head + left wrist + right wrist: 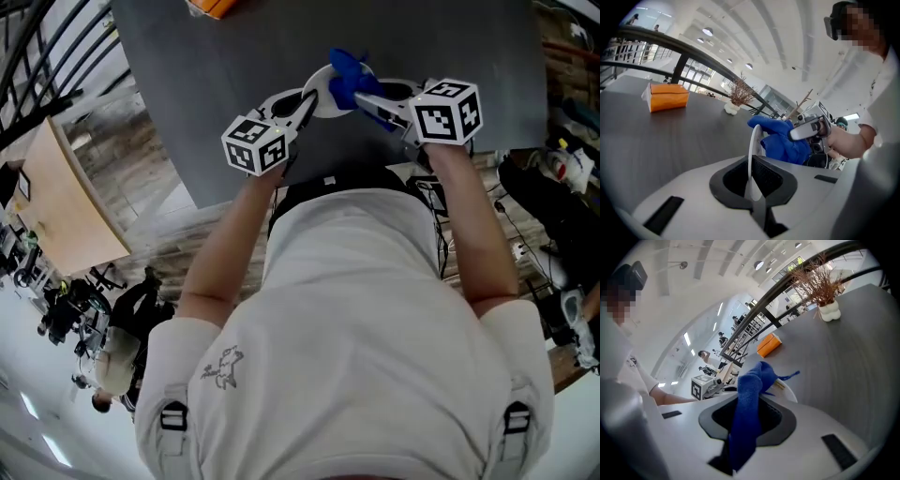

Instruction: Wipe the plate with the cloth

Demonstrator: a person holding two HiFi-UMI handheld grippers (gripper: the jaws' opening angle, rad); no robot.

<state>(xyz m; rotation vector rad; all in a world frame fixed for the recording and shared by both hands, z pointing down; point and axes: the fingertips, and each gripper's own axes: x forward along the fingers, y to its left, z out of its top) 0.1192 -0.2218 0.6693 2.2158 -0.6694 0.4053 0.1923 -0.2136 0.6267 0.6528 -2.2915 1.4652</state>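
We see an orange pack [668,102] lying at the upper left on the dark grey table [656,145], with a black railing [656,41] behind it. At the right gripper view's upper right, a white vase [828,311] of dry twigs stands on that table.

White short-sleeved T-shirt [356,309], grey print [221,367] at shoulder; black strap buckles [172,415]; black-and-white marker cubes [255,143] on left gripper [307,103], right gripper [370,101]

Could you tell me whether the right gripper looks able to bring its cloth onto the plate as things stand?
Probably yes: the left gripper holds the plate by its rim, and the blue cloth clamped in the right gripper seems to lie against its face, nothing between them.
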